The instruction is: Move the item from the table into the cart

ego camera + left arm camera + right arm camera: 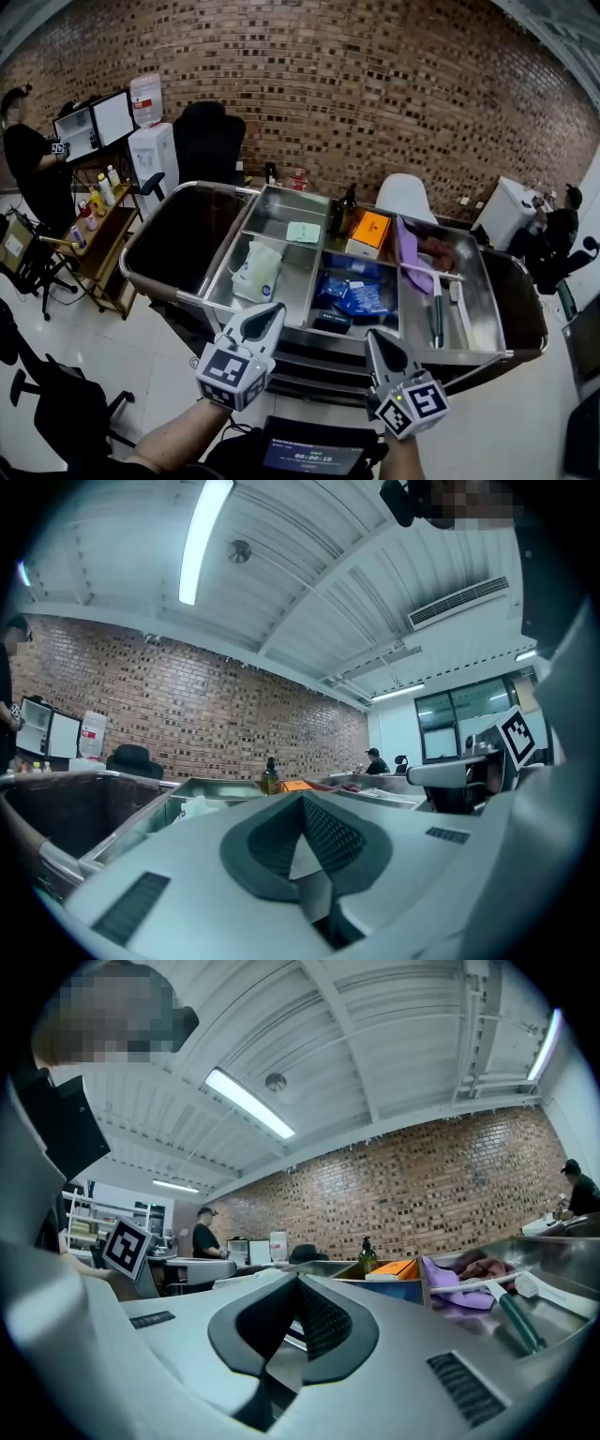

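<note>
— Pointing level, side by side: left gripper (265,321) and right gripper (380,343), both clenched, empty.
— And the cart (272,220)?
— Just ahead of both tips; blue packets (356,298) inside, ahead between them.

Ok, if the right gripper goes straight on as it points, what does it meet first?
Likely the cart's near rim, with the blue packets just beyond; height is unclear, so it might clear the rim.

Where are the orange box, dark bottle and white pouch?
orange box (371,230): head view, middle of its top face.
dark bottle (348,211): head view, its body.
white pouch (257,273): head view, centre of its front.
</note>
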Motion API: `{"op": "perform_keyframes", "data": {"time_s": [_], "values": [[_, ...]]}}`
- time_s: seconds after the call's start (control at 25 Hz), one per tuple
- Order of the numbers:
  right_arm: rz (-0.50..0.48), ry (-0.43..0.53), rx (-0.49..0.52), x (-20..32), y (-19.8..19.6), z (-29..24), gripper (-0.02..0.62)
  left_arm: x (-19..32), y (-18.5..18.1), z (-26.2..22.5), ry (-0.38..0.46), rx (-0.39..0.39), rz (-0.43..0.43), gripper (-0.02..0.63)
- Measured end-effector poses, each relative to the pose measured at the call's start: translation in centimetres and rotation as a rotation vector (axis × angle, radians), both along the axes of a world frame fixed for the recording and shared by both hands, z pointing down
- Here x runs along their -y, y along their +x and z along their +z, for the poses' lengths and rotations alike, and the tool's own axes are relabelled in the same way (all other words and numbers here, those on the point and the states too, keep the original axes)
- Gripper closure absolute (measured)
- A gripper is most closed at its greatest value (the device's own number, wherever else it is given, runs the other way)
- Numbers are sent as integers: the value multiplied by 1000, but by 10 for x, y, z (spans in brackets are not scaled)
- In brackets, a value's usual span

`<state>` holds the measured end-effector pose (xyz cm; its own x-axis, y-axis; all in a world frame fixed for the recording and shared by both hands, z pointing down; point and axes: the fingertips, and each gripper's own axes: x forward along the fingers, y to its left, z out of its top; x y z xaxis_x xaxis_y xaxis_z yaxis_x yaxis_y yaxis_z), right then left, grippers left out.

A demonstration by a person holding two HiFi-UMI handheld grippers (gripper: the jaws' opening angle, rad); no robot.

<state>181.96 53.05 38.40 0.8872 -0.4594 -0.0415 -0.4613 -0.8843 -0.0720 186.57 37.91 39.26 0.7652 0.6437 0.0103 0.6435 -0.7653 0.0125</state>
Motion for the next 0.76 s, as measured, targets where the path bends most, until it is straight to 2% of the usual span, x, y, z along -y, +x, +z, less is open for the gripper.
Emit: {"op": "perform_keyframes", "data": {"time_s": [0.4,0.76], "values": [[2,-40,-10,6,-1,-3,583,1,2,3,5,5,4,594],[13,-31,-8,5,-2,-4,583,3,0,2,5,0,3,594]]}}
